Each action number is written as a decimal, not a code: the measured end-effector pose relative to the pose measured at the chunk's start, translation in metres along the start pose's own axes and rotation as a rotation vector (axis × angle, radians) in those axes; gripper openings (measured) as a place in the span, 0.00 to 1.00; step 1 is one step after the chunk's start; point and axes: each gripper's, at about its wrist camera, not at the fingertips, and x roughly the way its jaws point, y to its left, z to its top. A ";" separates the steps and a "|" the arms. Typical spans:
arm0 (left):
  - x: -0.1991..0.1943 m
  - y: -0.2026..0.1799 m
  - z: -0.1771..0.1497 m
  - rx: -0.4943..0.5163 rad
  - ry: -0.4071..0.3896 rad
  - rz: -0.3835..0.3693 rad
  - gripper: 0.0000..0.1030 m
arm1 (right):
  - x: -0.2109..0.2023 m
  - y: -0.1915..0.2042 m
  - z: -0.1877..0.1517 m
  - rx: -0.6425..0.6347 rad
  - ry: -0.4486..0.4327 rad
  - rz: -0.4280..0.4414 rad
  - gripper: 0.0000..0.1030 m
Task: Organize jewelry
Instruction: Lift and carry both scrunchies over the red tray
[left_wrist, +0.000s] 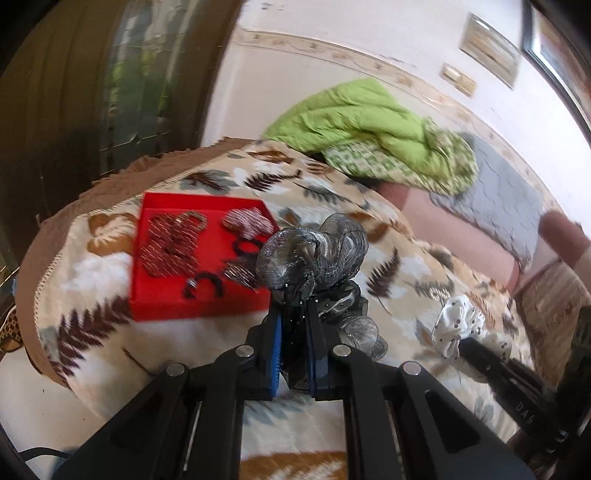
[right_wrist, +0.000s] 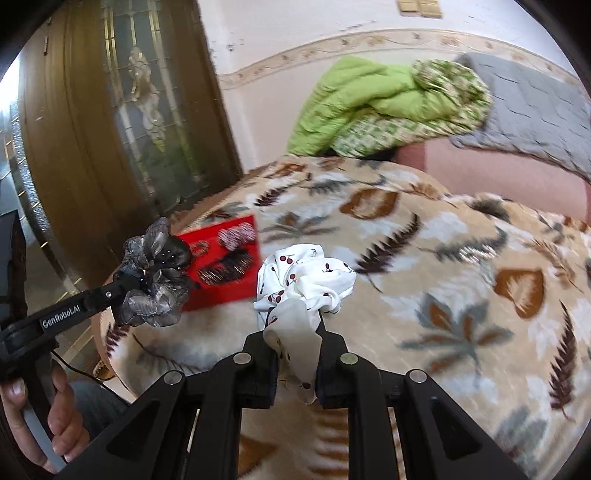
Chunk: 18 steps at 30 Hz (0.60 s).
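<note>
My left gripper (left_wrist: 294, 314) is shut on a silver-black mesh scrunchie (left_wrist: 314, 254), lifted above the bed near the right edge of a red tray (left_wrist: 162, 295). The tray holds several dark glittery hair accessories (left_wrist: 173, 243). My right gripper (right_wrist: 295, 325) is shut on a white scrunchie with a cherry print (right_wrist: 306, 277), also off the blanket. In the right wrist view the left gripper (right_wrist: 122, 286) and its mesh scrunchie (right_wrist: 155, 280) hang at the left, in front of the red tray (right_wrist: 221, 295). The white scrunchie (left_wrist: 458, 325) shows at the right of the left wrist view.
A leaf-patterned blanket (right_wrist: 424, 288) covers the bed. A green quilt (left_wrist: 369, 122) and a grey pillow (left_wrist: 495, 199) lie at the far side by the wall. A wooden door with glass (right_wrist: 122, 110) stands left. A person's hand (right_wrist: 59, 417) grips the left handle.
</note>
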 end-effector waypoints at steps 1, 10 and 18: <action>0.001 0.007 0.008 -0.012 -0.007 0.011 0.10 | 0.007 0.004 0.005 -0.003 -0.001 0.013 0.16; 0.056 0.079 0.093 -0.076 -0.001 0.137 0.10 | 0.093 0.046 0.051 -0.036 0.038 0.149 0.16; 0.135 0.135 0.141 -0.118 0.034 0.230 0.10 | 0.182 0.082 0.079 -0.073 0.083 0.260 0.16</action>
